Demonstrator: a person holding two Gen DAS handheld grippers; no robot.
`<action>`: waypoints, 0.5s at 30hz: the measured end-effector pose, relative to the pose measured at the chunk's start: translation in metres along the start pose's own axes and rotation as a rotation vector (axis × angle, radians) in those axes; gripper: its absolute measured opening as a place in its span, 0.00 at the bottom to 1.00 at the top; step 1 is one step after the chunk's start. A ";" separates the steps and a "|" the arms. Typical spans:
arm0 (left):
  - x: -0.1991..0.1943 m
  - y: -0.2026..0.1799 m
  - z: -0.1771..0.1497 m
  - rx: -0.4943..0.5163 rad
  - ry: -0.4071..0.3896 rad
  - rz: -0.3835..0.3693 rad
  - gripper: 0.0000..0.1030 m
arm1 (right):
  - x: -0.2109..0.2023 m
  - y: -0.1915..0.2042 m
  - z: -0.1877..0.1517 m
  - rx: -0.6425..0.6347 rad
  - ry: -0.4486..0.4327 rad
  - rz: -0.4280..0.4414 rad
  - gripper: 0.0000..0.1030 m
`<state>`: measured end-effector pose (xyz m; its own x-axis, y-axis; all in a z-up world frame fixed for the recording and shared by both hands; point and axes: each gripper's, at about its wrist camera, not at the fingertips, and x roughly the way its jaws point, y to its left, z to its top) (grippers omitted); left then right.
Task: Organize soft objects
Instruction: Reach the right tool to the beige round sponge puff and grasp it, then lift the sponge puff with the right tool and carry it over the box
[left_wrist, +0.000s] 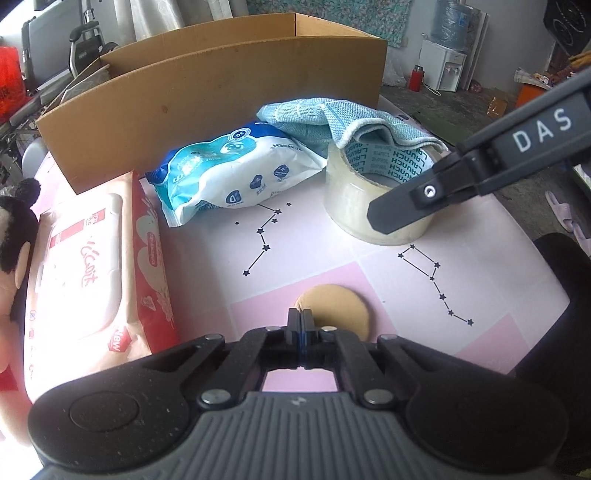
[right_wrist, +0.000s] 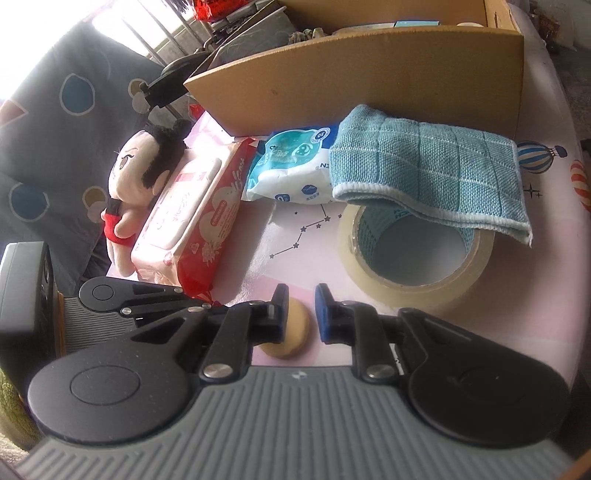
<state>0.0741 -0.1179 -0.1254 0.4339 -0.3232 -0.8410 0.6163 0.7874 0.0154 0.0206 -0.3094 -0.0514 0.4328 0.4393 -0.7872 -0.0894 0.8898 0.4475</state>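
My left gripper (left_wrist: 301, 319) is shut on the near left edge of a round tan puff (left_wrist: 338, 310), which lies flat on the pink and white table cover (left_wrist: 314, 240). In the right wrist view the same puff (right_wrist: 293, 332) shows below my right gripper (right_wrist: 301, 314), whose jaws stand a narrow gap apart with nothing between them. From the left wrist view the right gripper (left_wrist: 382, 221) hangs in front of the tape roll (left_wrist: 364, 192). A folded blue cloth (right_wrist: 424, 166) drapes over that tape roll (right_wrist: 413, 273).
A cardboard box (right_wrist: 369, 74) stands open at the back. In front of it lie a blue and white wipes packet (left_wrist: 229, 173) and a pink wipes pack (left_wrist: 92, 266). A plush doll (right_wrist: 136, 177) leans at the left edge.
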 end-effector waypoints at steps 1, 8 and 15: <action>0.000 0.000 0.000 -0.005 -0.001 -0.001 0.00 | -0.004 0.000 0.001 0.001 -0.009 -0.001 0.15; -0.018 0.010 -0.001 -0.087 -0.021 -0.037 0.00 | -0.023 0.002 0.002 -0.014 -0.062 -0.027 0.16; -0.010 0.013 0.004 -0.119 0.026 -0.078 0.34 | -0.032 0.005 -0.001 -0.040 -0.090 -0.042 0.22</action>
<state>0.0803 -0.1065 -0.1145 0.3697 -0.3733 -0.8508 0.5648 0.8174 -0.1133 0.0059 -0.3189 -0.0248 0.5152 0.3904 -0.7630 -0.1049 0.9123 0.3960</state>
